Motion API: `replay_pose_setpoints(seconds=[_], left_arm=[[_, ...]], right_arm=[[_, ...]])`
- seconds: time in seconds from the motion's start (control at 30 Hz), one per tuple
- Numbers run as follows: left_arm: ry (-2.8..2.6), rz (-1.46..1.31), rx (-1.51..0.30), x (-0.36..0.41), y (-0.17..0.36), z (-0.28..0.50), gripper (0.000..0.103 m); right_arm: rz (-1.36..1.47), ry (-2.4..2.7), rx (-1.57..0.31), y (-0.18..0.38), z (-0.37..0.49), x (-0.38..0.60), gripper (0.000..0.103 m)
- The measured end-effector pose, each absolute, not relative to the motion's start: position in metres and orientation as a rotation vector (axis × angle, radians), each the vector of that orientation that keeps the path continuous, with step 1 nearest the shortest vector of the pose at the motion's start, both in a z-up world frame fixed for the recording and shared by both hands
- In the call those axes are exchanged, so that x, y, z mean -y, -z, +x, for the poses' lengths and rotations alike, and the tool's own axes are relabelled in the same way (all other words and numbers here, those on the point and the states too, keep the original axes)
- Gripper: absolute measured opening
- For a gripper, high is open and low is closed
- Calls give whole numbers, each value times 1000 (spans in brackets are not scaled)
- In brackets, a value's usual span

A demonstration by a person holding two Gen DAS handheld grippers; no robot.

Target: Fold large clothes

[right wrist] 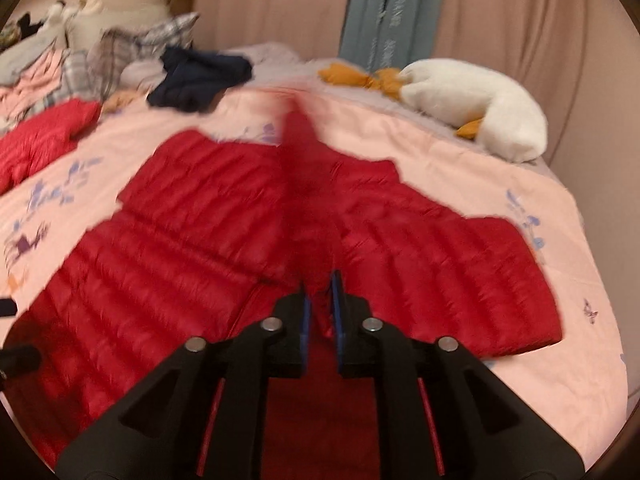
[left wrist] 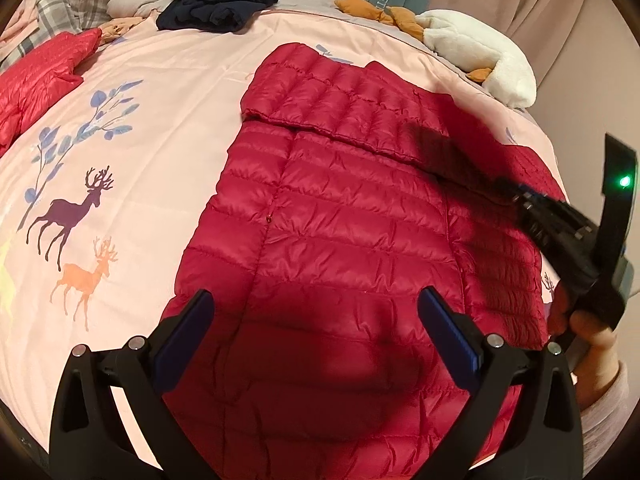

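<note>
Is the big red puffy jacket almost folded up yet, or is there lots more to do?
Some is done. One sleeve of the red jacket already lies folded across its top. In hand: the right gripper is shut on a lifted strip of the jacket, blurred with motion, likely the other sleeve. The left gripper hangs open above the hem. Left: laying that part down and folding the body, which is spread long on the pink bedspread.

Crimson quilted down jacket [left wrist: 340, 216] on a pink bedspread [left wrist: 168, 120] printed with purple and orange deer, blue leaves
</note>
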State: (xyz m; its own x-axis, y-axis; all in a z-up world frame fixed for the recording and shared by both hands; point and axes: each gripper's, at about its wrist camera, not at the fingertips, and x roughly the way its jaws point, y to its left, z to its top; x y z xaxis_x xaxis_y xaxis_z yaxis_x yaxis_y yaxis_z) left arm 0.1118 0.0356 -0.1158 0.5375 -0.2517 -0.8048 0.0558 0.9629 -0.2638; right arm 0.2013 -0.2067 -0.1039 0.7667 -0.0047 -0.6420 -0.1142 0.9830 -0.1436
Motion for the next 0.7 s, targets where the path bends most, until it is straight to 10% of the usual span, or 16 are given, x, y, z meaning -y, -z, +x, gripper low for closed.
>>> replay_pose_setpoints(seconds=[0.3, 0.7], left_arm=[[278, -349, -1033, -39, 125, 123, 102], [600, -735, -1084, -10, 132, 185, 102]], right_arm=[[-187, -147, -755, 118, 186, 201, 54], [114, -190, -674, 106, 100, 261, 64]])
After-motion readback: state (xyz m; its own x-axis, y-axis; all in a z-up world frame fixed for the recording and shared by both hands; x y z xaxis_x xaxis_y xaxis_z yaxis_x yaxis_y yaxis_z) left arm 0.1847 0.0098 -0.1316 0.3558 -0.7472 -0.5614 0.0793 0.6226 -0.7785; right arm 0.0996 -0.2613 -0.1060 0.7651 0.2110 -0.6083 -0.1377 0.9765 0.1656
